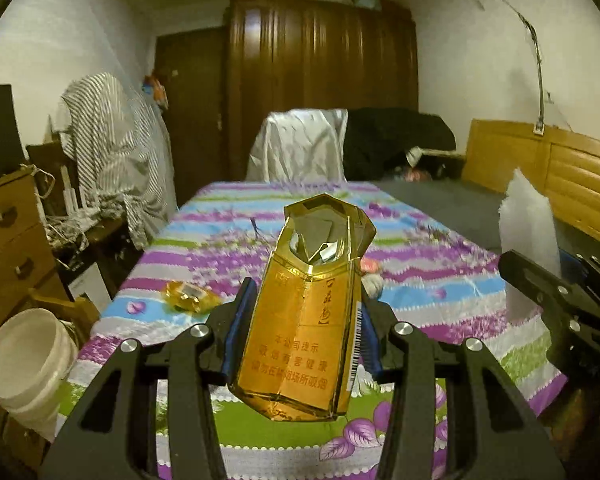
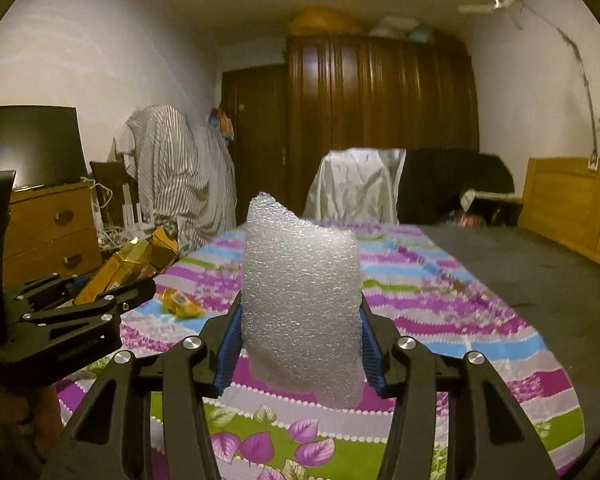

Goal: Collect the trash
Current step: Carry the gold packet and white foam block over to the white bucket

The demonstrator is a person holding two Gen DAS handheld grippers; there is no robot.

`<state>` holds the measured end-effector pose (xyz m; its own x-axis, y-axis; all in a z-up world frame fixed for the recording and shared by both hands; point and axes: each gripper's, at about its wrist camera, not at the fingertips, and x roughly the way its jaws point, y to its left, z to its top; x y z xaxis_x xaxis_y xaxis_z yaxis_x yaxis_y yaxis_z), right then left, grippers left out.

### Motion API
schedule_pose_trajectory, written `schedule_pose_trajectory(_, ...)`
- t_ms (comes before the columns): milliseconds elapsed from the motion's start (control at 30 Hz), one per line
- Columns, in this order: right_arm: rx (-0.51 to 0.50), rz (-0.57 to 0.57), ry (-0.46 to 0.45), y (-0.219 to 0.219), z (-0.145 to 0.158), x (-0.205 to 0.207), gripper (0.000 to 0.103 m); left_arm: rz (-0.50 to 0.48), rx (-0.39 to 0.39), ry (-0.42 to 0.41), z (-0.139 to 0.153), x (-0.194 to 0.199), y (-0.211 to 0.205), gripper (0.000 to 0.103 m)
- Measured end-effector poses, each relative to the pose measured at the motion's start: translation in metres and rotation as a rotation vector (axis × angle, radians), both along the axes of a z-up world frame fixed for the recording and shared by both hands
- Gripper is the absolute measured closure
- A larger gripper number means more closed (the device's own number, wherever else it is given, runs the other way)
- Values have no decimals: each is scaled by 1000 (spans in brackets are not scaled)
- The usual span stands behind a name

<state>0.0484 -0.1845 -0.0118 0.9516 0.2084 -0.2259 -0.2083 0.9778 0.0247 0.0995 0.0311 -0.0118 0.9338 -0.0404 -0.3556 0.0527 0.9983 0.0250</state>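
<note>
The left gripper (image 1: 306, 320) is clamped on a gold cigarette pack (image 1: 308, 312) with its lid flipped open, held upright above the striped bedspread (image 1: 440, 280). The right gripper (image 2: 300, 332) is clamped on a white sheet of foam wrap (image 2: 300, 304), also raised over the bed. A crumpled gold wrapper (image 1: 190, 296) lies on the bedspread near the left edge, and a white bucket (image 1: 24, 364) stands on the floor beside the bed.

Glossy gold card on the cigarette pack (image 1: 300, 320), film-wrapped and shiny. The foam sheet (image 2: 302, 312) looks white, pebbly, matt. Bed sheet (image 2: 440, 300) is printed cloth. Wardrobe (image 1: 320, 80) shows dark polished wood; white bucket (image 1: 28, 364) smooth plastic.
</note>
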Motion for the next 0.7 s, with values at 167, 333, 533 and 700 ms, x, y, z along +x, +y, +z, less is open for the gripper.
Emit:
schedule_pose_trajectory(167,2,-31,-63,0,10,-26,51,15,11,-66,8,-16,-3,58)
schedule_pose_trajectory(333,9,-39,-81,-1,14,-41,51,18,11,-94,9,-23,-5,58)
schedule_pose_trajectory(533,9,-42,-84,-2,14,-45,51,18,8,-103,10,-27,-2,58)
schedule_pose_trajectory(700,10,-39,-77,-6,14,-48,51,18,8,-100,11,-26,-3,58)
